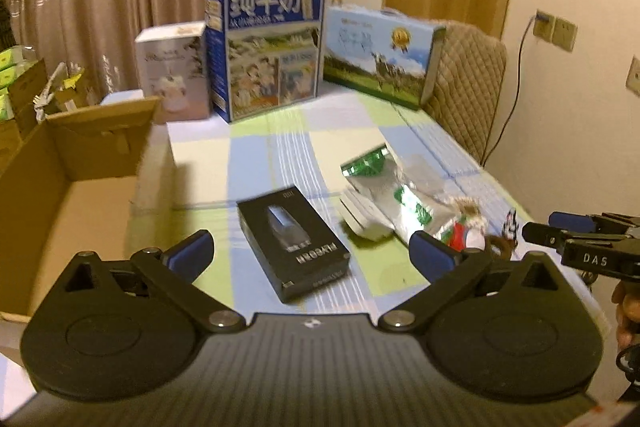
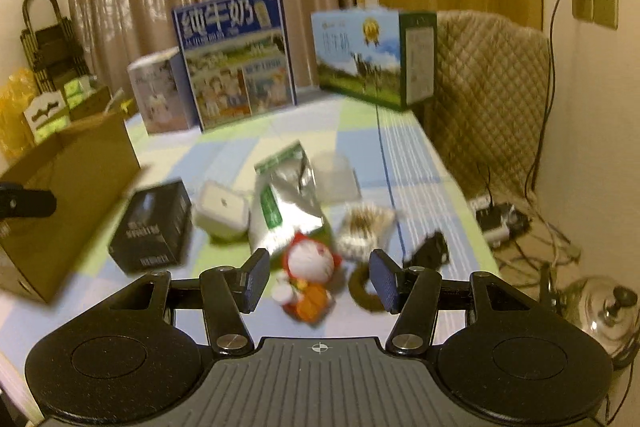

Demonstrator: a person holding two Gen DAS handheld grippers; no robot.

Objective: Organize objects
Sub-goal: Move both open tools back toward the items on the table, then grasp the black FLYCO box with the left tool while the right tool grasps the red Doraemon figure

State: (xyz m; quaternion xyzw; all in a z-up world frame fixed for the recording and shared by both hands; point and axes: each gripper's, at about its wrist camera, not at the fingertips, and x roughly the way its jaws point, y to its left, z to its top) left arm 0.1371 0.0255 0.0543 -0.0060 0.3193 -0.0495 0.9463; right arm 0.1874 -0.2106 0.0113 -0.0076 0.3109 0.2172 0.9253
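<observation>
My left gripper point(image 1: 312, 253) is open wide and empty above the checked tablecloth point(image 1: 256, 163). A black product box point(image 1: 294, 247) lies just beyond its fingers. To the right lie a white case point(image 1: 364, 215), a silver foil bag point(image 1: 400, 199) and a red-and-white toy figure point(image 1: 464, 227). An open cardboard box point(image 1: 80, 187) stands at the left. My right gripper point(image 2: 320, 279) is open. The toy figure point(image 2: 310, 267) lies on the cloth between its fingers, touching neither pad. A brown ring point(image 2: 362, 291), a snack packet point(image 2: 364, 223) and a black clip point(image 2: 430, 249) lie close by.
At the back of the table stand a blue milk carton box point(image 1: 264, 47), a pale blue one point(image 1: 380, 55) and a white box point(image 1: 172, 67). A quilted chair point(image 2: 488, 87) is at the far right. A power strip point(image 2: 496, 219) and a glass lid point(image 2: 600, 307) lie on the floor.
</observation>
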